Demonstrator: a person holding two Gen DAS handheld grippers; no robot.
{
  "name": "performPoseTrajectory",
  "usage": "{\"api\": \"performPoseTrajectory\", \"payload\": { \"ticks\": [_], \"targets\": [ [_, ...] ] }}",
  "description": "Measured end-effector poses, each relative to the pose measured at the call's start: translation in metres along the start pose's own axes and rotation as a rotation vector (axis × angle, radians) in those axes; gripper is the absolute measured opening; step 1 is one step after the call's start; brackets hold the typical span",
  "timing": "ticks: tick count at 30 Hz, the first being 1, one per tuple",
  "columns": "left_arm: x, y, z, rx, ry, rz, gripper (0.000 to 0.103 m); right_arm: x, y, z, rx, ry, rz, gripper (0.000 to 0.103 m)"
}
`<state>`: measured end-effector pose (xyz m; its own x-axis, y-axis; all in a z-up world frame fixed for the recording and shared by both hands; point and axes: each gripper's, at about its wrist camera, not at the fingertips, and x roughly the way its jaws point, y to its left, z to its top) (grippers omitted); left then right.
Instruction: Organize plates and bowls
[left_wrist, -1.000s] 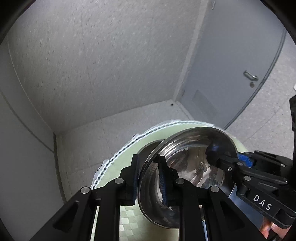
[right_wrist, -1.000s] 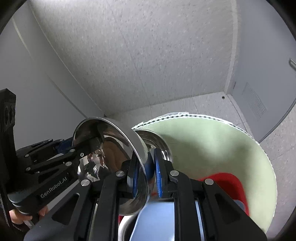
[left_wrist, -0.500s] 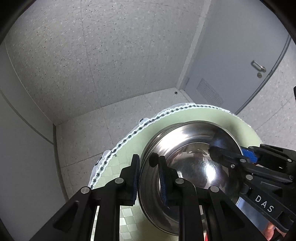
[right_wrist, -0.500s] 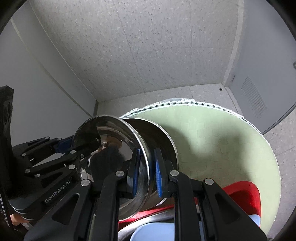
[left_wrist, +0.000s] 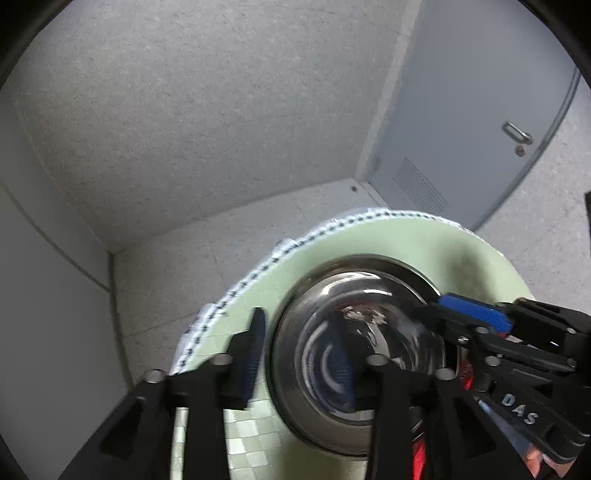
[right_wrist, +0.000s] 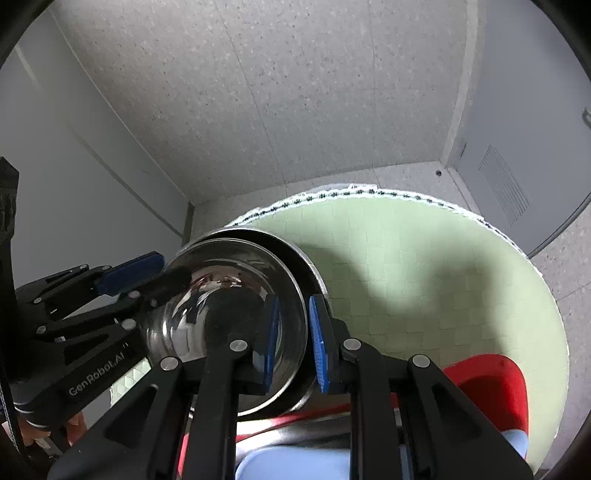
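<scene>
Here, both grippers straddle the steel bowl (right_wrist: 236, 295) rim, jaws parted: left gripper (left_wrist: 295, 354), right gripper (right_wrist: 291, 339). It sits nested in another bowl (right_wrist: 306, 266), apparently released.

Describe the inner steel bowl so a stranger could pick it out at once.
Start at the round green table. Near its left edge two steel bowls sit nested, beside a red dish. The inner bowl is the one with both grippers astride its rim; the outer bowl shows only as a ring around it.
</scene>
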<state>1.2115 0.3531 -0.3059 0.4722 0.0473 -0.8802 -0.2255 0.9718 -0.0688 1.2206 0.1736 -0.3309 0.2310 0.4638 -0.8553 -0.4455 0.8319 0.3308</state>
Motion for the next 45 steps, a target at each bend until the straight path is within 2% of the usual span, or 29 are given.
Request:
{"api": "performPoseTrajectory", "payload": {
  "ticks": [1, 4, 8, 10, 11, 14, 16, 18, 23, 24, 25, 28, 31, 34, 37, 42, 43, 45],
  "targets": [
    [-0.006, -0.001, 0.0, -0.01, -0.013, -0.029, 0.048, -0.007, -0.002, -0.001, 0.007, -0.02, 0.008, 0.02],
    [-0.033, -0.01, -0.002, -0.011, -0.074, -0.001, 0.065, -0.031, -0.006, -0.006, 0.019, -0.073, 0.022, 0.029],
    [-0.071, -0.04, -0.008, 0.027, -0.145, -0.063, 0.071, -0.085, -0.024, -0.024, 0.042, -0.175, 0.018, 0.044],
    [-0.092, -0.068, -0.013, 0.071, -0.181, -0.111, 0.077, -0.12, -0.042, -0.041, 0.071, -0.245, 0.003, 0.049],
    [-0.102, -0.082, -0.015, 0.096, -0.197, -0.133, 0.077, -0.132, -0.05, -0.048, 0.082, -0.265, -0.011, 0.055],
    [-0.127, -0.133, -0.026, 0.191, -0.229, -0.214, 0.083, -0.179, -0.088, -0.083, 0.142, -0.339, -0.07, 0.059],
    [-0.14, -0.17, -0.034, 0.261, -0.241, -0.261, 0.088, -0.201, -0.111, -0.104, 0.185, -0.364, -0.101, 0.062],
    [-0.148, -0.207, -0.045, 0.339, -0.243, -0.294, 0.088, -0.224, -0.137, -0.131, 0.237, -0.379, -0.15, 0.063],
    [-0.143, -0.285, -0.072, 0.516, -0.19, -0.321, 0.091, -0.248, -0.191, -0.195, 0.34, -0.345, -0.223, 0.063],
    [-0.137, -0.299, -0.077, 0.543, -0.168, -0.317, 0.092, -0.248, -0.202, -0.208, 0.37, -0.327, -0.237, 0.063],
    [-0.131, -0.309, -0.079, 0.576, -0.148, -0.28, 0.092, -0.248, -0.21, -0.218, 0.39, -0.315, -0.24, 0.063],
    [-0.111, -0.342, -0.084, 0.651, -0.087, -0.233, 0.092, -0.231, -0.237, -0.251, 0.476, -0.241, -0.216, 0.063],
    [-0.09, -0.366, -0.091, 0.736, -0.032, -0.18, 0.092, -0.218, -0.247, -0.274, 0.523, -0.196, -0.198, 0.063],
    [-0.071, -0.384, -0.094, 0.773, 0.045, -0.156, 0.092, -0.2, -0.252, -0.287, 0.564, -0.154, -0.125, 0.063],
    [-0.052, -0.403, -0.09, 0.802, 0.08, -0.094, 0.092, -0.183, -0.25, -0.296, 0.585, -0.113, -0.086, 0.06],
    [-0.028, -0.419, -0.104, 0.84, 0.151, -0.045, 0.091, -0.165, -0.256, -0.305, 0.625, -0.086, 0.02, 0.029],
    [-0.021, -0.417, -0.107, 0.854, 0.15, -0.03, 0.091, -0.16, -0.26, -0.311, 0.64, -0.081, 0.038, 0.027],
    [-0.015, -0.423, -0.11, 0.884, 0.149, -0.019, 0.085, -0.155, -0.265, -0.314, 0.664, -0.095, 0.086, 0.016]
  ]
}}
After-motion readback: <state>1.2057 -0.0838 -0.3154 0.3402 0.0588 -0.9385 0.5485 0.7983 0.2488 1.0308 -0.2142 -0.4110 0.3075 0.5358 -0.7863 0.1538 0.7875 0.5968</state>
